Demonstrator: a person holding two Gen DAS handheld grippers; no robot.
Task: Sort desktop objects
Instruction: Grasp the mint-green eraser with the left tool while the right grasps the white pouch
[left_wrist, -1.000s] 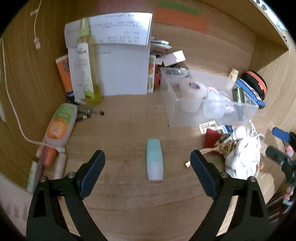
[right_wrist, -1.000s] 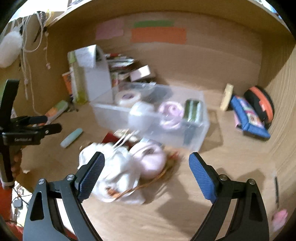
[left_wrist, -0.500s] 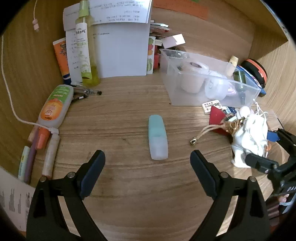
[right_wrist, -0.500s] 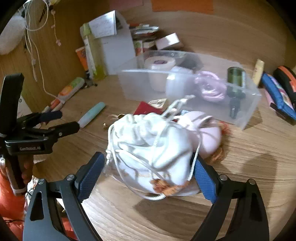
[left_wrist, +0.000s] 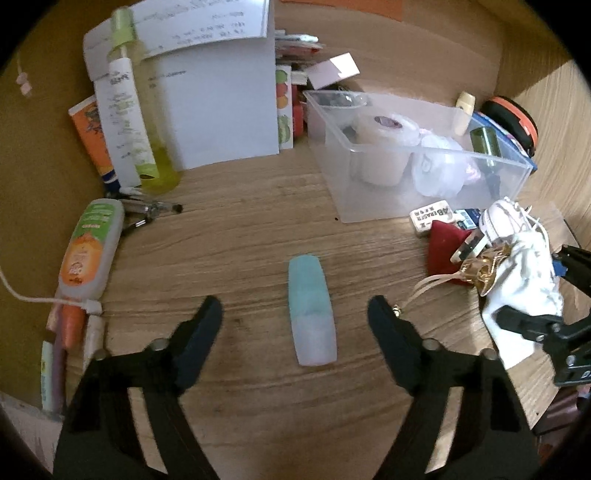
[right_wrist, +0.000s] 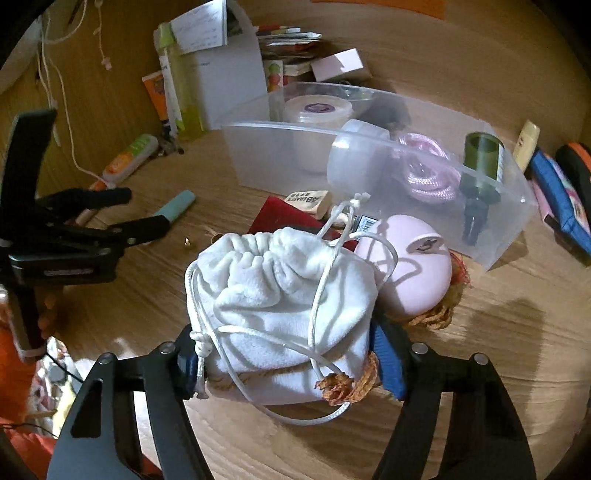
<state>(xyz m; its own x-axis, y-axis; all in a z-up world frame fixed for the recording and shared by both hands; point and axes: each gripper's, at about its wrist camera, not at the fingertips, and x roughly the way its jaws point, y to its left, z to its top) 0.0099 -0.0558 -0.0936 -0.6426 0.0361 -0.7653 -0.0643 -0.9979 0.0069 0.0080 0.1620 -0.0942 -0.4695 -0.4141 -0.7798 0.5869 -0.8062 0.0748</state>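
A teal and frosted tube (left_wrist: 312, 310) lies flat on the wooden desk between the fingers of my left gripper (left_wrist: 295, 308). The jaws are closing and both pads still stand clear of the tube. My right gripper (right_wrist: 286, 350) is closing around a white drawstring pouch (right_wrist: 284, 280), and its blue pads press the pouch's sides. The pouch (left_wrist: 524, 273) and the right gripper also show at the right edge of the left wrist view. A clear plastic bin (right_wrist: 280, 162) behind holds a tape roll, a pink cord and a green bottle.
A pink round case (right_wrist: 410, 273), a red pouch (left_wrist: 443, 243) and an eraser (left_wrist: 430, 218) crowd the pouch. An orange-green tube (left_wrist: 88, 251) and pens lie at the left. A yellow-green bottle (left_wrist: 129, 122) and white paper box (left_wrist: 221, 110) stand behind.
Both grippers dropped closer to the desk and their jaws narrowed. The left now straddles the teal tube; the right came forward over the white pouch and closed onto its sides.
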